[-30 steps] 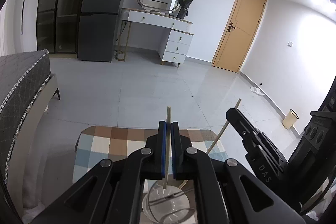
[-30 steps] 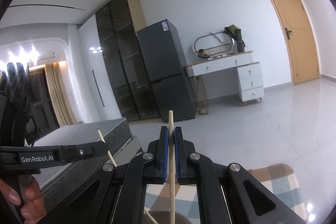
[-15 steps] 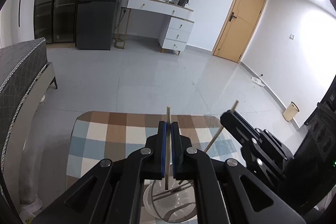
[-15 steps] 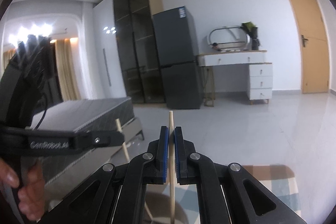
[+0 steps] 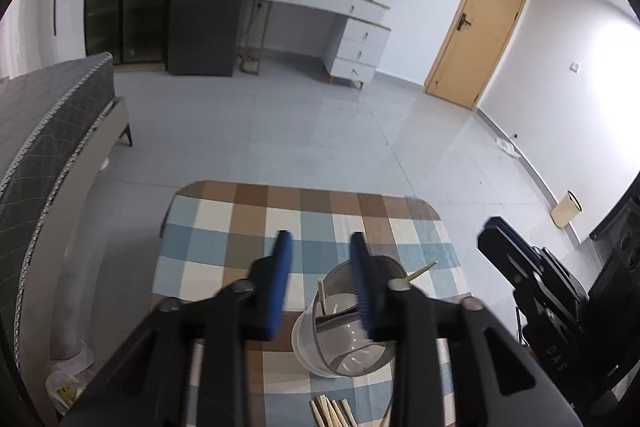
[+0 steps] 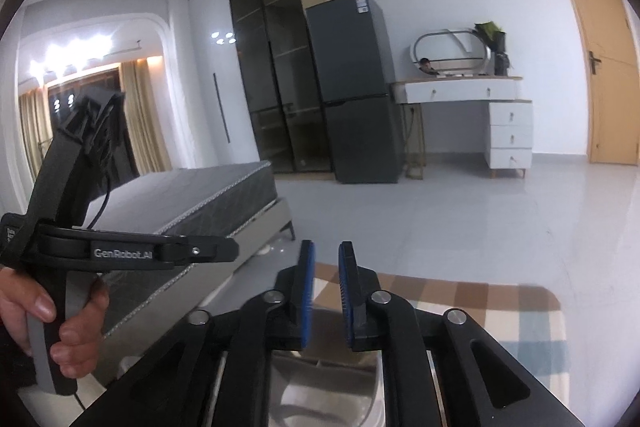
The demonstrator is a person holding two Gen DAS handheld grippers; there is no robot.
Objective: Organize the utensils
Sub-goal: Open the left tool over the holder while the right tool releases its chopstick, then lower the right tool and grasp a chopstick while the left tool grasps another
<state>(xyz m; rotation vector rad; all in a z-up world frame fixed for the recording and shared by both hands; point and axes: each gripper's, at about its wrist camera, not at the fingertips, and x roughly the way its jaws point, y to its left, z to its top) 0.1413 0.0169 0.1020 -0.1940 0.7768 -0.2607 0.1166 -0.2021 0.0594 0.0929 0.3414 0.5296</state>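
A round metal utensil holder [image 5: 348, 339] stands on the checkered tablecloth [image 5: 224, 227]. Two wooden chopsticks [image 5: 322, 301] lean inside it, one tip [image 5: 424, 269] poking out to the right. My left gripper [image 5: 320, 247] is open and empty just above the holder. My right gripper [image 6: 326, 259] is open and empty, and the holder's rim [image 6: 320, 363] shows blurred below its jaws. The right gripper's body [image 5: 532, 287] shows at right in the left wrist view. Several more chopsticks [image 5: 332, 413] lie on the cloth at the near edge.
A grey bed [image 5: 44, 131] stands to the left of the table. A fridge [image 6: 352, 91], dressing table [image 5: 340, 23] and wooden door [image 5: 480, 23] line the far wall. The person's hand [image 6: 52, 311] holds the left gripper handle.
Both grippers opened and let go of their chopsticks, which now stand in the holder. The left wrist view tilted down over the table.
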